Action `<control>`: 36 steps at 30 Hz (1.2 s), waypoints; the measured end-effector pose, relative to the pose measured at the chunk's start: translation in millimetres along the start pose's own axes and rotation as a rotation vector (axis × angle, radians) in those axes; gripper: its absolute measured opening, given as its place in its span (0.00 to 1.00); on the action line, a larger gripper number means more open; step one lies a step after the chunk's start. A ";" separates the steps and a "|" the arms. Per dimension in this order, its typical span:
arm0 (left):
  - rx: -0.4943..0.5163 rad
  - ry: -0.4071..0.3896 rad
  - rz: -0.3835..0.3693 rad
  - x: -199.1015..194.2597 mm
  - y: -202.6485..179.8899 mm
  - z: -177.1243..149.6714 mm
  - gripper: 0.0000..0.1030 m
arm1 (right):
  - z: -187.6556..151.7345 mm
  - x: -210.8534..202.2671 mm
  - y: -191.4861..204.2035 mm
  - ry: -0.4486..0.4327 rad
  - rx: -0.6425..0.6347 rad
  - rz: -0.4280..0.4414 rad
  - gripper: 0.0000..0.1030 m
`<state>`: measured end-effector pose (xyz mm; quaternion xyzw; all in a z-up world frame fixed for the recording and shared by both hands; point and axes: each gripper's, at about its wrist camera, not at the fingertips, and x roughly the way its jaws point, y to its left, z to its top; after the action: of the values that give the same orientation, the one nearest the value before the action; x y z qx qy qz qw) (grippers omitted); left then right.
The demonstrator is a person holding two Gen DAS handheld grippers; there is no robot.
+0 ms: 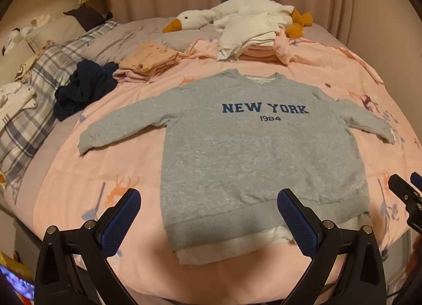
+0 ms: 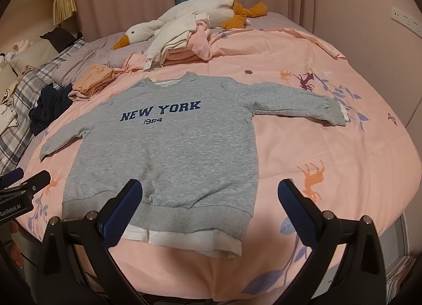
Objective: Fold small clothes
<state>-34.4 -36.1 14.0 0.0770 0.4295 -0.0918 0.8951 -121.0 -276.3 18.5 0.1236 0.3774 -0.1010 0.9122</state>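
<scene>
Both tools, left tool (image 1: 208, 215) and right tool (image 2: 211, 206), gape empty above sweatshirt (image 1: 253, 146).

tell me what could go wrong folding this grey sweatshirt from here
1. The grey sweatshirt has a white under-layer showing below its hem; a shallow pinch by the open left gripper or right gripper may lift only one layer, so the fold comes out uneven.
2. The pink duvet beneath is soft; its fabric could get pinched along with the hem.
</scene>
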 end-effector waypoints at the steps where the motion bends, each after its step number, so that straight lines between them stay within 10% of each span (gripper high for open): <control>1: 0.000 0.000 -0.001 -0.1 0.2 -0.2 0.99 | 0.0 0.0 0.4 0.000 0.000 0.001 1.00; 36: 0.002 0.015 0.006 3.7 -1.6 -0.1 0.99 | -3.0 1.7 -0.4 0.005 0.005 -0.006 1.00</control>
<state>-32.6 -38.0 10.9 0.0801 0.4359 -0.0891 0.8920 -121.9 -275.9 15.2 0.1249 0.3799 -0.1045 0.9106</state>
